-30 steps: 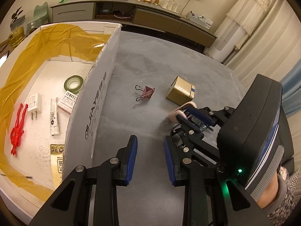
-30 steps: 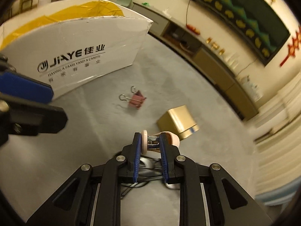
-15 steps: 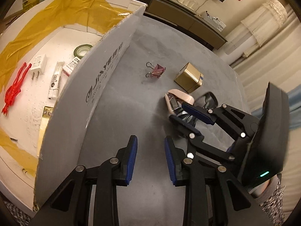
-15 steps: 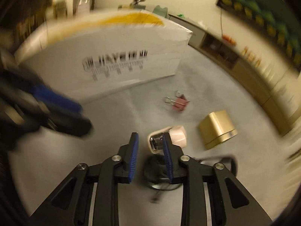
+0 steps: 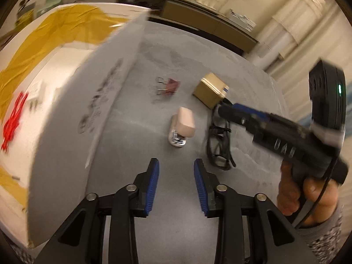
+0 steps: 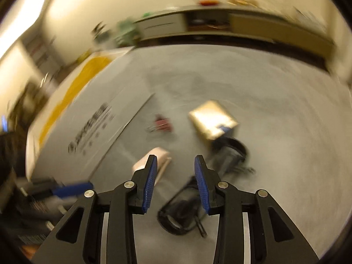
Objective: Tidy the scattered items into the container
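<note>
A pink stapler (image 5: 182, 127) (image 6: 154, 161) lies on the grey table, free of both grippers. Black glasses (image 5: 219, 147) (image 6: 187, 211) lie to its right. Farther back sit a gold tin (image 5: 211, 90) (image 6: 212, 121) and a pink binder clip (image 5: 168, 85) (image 6: 161, 124). The white cardboard box (image 5: 88, 101) (image 6: 88, 121) stands at the left, with a red item (image 5: 13, 116) inside. My left gripper (image 5: 176, 173) is open, just short of the stapler. My right gripper (image 6: 176, 173) is open above the glasses, and it shows at the right of the left wrist view (image 5: 226, 110).
A person's hand (image 5: 308, 189) holds the right gripper at the lower right. Yellow tape (image 5: 55, 30) lines the box's inner walls. A low cabinet (image 5: 198, 11) and a curtain (image 5: 303, 22) stand beyond the table's far edge.
My right gripper opened and let go of the pink stapler, which now lies on the table, then drew back to the right. Both views swung, and the right one is blurred.
</note>
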`<state>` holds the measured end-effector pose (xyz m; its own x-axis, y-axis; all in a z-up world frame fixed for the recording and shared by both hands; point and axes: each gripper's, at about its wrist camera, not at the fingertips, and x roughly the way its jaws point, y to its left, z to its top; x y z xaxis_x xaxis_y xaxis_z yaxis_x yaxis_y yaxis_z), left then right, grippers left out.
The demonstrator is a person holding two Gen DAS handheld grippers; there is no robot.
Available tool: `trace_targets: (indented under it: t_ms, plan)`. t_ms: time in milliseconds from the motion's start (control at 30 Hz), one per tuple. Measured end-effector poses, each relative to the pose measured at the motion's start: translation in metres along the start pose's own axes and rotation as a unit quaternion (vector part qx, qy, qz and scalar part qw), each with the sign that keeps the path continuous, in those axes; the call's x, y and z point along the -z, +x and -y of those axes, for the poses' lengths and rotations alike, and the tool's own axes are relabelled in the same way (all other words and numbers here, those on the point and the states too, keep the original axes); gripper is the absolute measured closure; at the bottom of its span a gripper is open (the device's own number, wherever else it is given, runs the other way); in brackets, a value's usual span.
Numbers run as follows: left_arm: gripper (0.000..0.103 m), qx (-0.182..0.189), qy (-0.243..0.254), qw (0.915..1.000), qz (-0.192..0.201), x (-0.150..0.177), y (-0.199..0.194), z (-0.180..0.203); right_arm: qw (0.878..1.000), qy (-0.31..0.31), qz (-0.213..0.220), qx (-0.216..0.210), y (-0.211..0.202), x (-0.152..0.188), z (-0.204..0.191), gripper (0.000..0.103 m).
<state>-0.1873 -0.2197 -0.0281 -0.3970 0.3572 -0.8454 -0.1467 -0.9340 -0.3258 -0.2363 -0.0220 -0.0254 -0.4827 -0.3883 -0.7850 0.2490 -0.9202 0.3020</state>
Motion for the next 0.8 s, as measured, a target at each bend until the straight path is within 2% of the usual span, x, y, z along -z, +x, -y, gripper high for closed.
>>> trace_targets:
  t_ms: [100,200,333,533,667,700,767,800]
  plan:
    - [0.065,-0.028,0.038,0.9989,0.009,-0.001,0.010,0.017,0.999,0.042,0.009,0.004,-0.015,0.009,0.019,0.060]
    - [0.065,-0.033,0.044,0.9983,0.016,-0.004,0.017,0.020,0.998,0.063,-0.005,-0.002,-0.010,0.023,0.021,0.059]
    - [0.056,-0.041,0.055,0.9972,0.030,-0.014,0.028,0.020,0.997,0.065,-0.027,0.012,0.007,0.032,0.015,0.058]
    - [0.056,-0.059,0.054,0.9959,0.043,-0.033,0.053,0.018,0.996,0.069,-0.033,0.033,0.023,0.040,0.021,0.058]
    - [0.055,-0.055,0.056,0.9965,0.028,-0.036,0.071,0.014,0.996,0.068,-0.038,0.041,0.034,0.041,0.024,0.058]
    - [0.055,-0.051,0.055,0.9969,0.022,-0.036,0.075,0.013,0.996,0.071,-0.041,0.037,0.035,0.041,0.026,0.058]
    - [0.060,-0.056,0.052,0.9970,0.014,-0.037,0.080,0.010,0.996,0.073,-0.048,0.023,0.034,0.042,0.027,0.076]
    - [0.062,-0.060,0.048,0.9970,0.013,-0.037,0.080,0.009,0.996,0.071,-0.049,0.024,0.031,0.043,0.027,0.079]
